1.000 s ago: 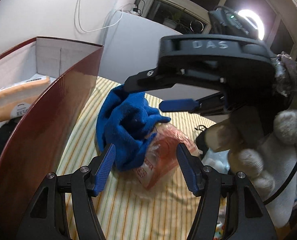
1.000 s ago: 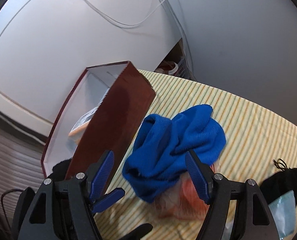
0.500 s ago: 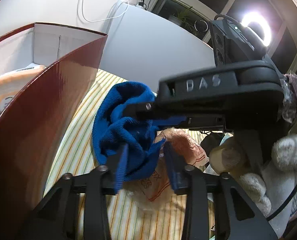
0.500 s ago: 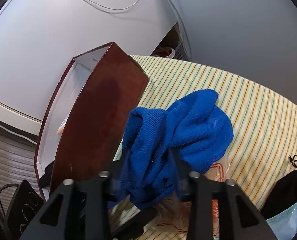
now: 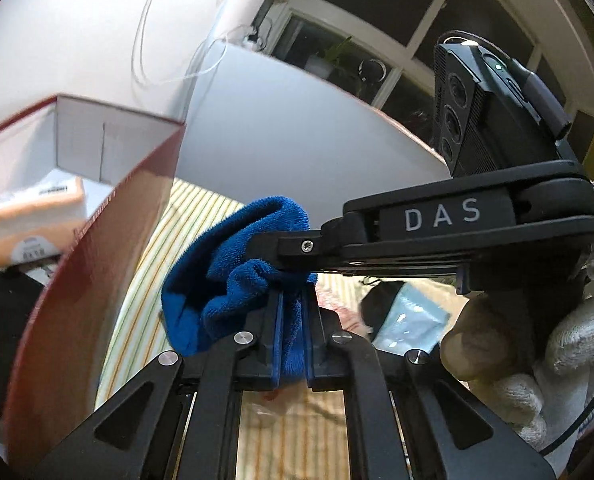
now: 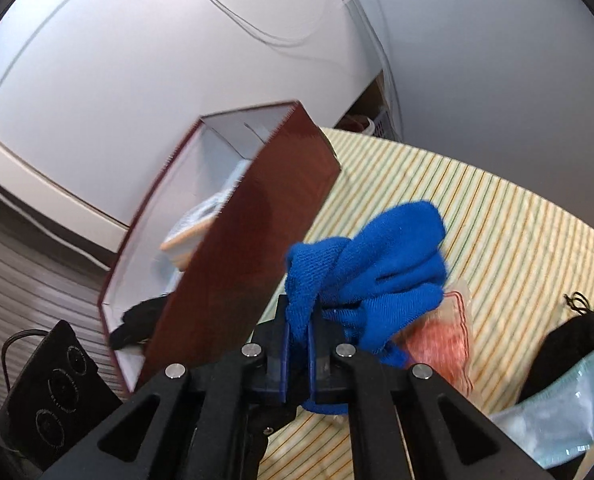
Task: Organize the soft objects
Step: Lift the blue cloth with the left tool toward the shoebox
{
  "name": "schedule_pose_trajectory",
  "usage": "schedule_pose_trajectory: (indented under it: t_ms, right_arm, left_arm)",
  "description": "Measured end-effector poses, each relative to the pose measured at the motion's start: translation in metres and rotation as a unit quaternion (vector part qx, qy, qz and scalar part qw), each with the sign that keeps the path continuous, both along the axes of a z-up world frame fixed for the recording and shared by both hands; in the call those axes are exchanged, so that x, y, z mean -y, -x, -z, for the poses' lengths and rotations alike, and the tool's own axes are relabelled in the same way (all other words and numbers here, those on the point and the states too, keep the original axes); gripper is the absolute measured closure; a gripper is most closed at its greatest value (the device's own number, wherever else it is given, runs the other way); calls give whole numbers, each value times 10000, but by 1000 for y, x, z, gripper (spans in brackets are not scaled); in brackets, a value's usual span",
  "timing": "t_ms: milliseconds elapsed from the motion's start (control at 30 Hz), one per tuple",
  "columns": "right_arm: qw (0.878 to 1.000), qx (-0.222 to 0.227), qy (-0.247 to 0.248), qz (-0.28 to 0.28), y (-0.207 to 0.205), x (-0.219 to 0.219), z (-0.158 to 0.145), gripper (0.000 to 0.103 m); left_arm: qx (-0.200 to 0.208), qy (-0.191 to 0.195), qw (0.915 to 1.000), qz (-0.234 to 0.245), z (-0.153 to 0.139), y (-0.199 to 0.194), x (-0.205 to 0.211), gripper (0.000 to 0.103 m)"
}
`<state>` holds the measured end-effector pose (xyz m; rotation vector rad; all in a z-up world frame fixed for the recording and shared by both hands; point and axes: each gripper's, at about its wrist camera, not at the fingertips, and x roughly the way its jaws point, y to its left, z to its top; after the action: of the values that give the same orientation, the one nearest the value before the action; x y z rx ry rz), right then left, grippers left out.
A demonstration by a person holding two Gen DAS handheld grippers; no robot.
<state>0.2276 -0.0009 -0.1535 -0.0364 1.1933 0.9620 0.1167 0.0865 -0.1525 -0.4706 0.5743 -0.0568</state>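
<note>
A blue knitted cloth (image 5: pixel 233 264) is pinched by both grippers and hangs lifted above the striped bedsheet (image 5: pixel 169 240). My left gripper (image 5: pixel 292 320) is shut on its lower fold. My right gripper (image 6: pixel 298 340) is shut on another fold of the blue cloth (image 6: pixel 381 268); it also reaches in from the right in the left wrist view. A dark red box (image 6: pixel 253 240) with a white inside stands just left of the cloth. It holds an orange tissue pack (image 5: pixel 33 228) and something black (image 6: pixel 137 320).
An orange plastic packet (image 6: pixel 445 340) lies under the cloth. A black pouch (image 6: pixel 577 336) and a light blue packet (image 6: pixel 557 408) lie at the right. A gloved hand (image 5: pixel 537 360) holds the right gripper. White walls stand behind the bed.
Both grippers have closed from wide open onto the blue cloth and lifted it off the orange packet, toward the box.
</note>
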Motion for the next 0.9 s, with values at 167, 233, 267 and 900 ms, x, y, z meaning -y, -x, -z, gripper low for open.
schedule_pose_trajectory:
  t_ms: [167,233,267,900]
  right_arm:
    - [9995,238,-189,22,18,14,-31,97]
    - [9992,296,-278,28,23,19,-42,97]
    - [9989,339,-316,33,27,21,-49,97]
    - [9866,1250,-952,-449,112,-8,-164,97]
  left_arm:
    - [295,-190,9994,50,-23,20,8,96]
    - [411,-235,9989,67,-33,27,10,96]
    - [459,-255,9986,73,-37,30,11,96]
    - [1416,-829,9864,-97,-132,120,-29,96]
